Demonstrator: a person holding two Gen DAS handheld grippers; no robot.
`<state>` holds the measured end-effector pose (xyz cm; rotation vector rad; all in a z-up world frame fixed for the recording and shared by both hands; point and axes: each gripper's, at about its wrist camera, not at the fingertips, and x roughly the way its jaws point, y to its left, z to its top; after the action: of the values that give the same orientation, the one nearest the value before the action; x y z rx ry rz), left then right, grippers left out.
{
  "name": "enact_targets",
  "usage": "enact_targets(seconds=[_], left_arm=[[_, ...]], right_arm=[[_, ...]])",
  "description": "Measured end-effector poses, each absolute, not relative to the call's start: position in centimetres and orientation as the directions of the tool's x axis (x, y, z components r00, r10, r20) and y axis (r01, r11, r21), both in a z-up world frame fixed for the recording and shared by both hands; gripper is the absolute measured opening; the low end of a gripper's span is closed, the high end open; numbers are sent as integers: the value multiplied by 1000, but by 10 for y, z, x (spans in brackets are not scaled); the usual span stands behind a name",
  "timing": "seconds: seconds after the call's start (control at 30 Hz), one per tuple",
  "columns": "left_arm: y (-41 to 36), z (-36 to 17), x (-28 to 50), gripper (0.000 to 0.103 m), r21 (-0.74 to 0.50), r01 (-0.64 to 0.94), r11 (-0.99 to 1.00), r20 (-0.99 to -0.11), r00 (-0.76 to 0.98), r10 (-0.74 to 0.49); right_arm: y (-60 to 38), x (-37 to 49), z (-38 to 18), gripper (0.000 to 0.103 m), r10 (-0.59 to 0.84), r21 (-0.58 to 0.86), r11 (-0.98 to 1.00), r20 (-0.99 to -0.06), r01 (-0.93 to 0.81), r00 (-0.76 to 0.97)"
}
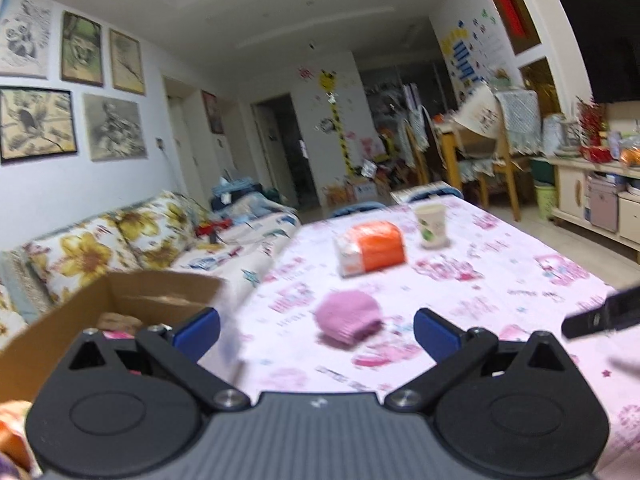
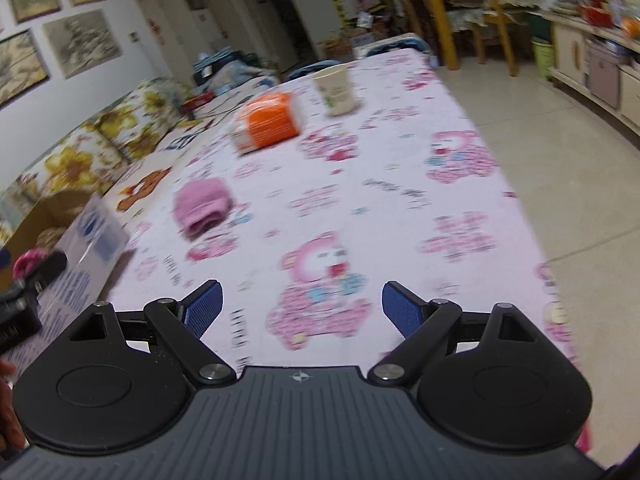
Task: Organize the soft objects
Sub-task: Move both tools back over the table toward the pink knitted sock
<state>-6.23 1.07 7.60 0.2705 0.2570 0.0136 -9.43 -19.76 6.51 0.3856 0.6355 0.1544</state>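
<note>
A pink knitted soft piece (image 1: 348, 322) (image 2: 203, 204) lies on the pink cartoon tablecloth (image 1: 500, 276) (image 2: 360, 200). Behind it rests an orange and white soft pack (image 1: 370, 248) (image 2: 267, 122). A cardboard box (image 1: 132, 300) (image 2: 40, 216) stands at the table's left, with soft items inside. My left gripper (image 1: 316, 334) hovers open at the box's right wall, just in front of the pink piece, nothing between its blue pads. My right gripper (image 2: 300, 308) is open and empty above the near tablecloth. Both views are motion-blurred.
A paper cup (image 1: 431, 226) (image 2: 336, 88) stands beyond the orange pack. A floral sofa (image 1: 104, 240) runs along the table's left side. The table's right edge drops to tiled floor (image 2: 560, 152). Chairs and cabinets stand at the far right.
</note>
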Motion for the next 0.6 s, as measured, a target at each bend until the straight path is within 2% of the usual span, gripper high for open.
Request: enact_targets(seconds=[0.3, 0.6], left_arm=[[-12, 43, -28, 102, 258, 49, 965, -342, 939, 43], [10, 28, 57, 102, 85, 6, 996, -444, 895, 33]], right_arm=[[-255, -95, 57, 103, 176, 396, 916, -533, 60, 828], [-255, -90, 50, 103, 190, 430, 900, -546, 78, 816]])
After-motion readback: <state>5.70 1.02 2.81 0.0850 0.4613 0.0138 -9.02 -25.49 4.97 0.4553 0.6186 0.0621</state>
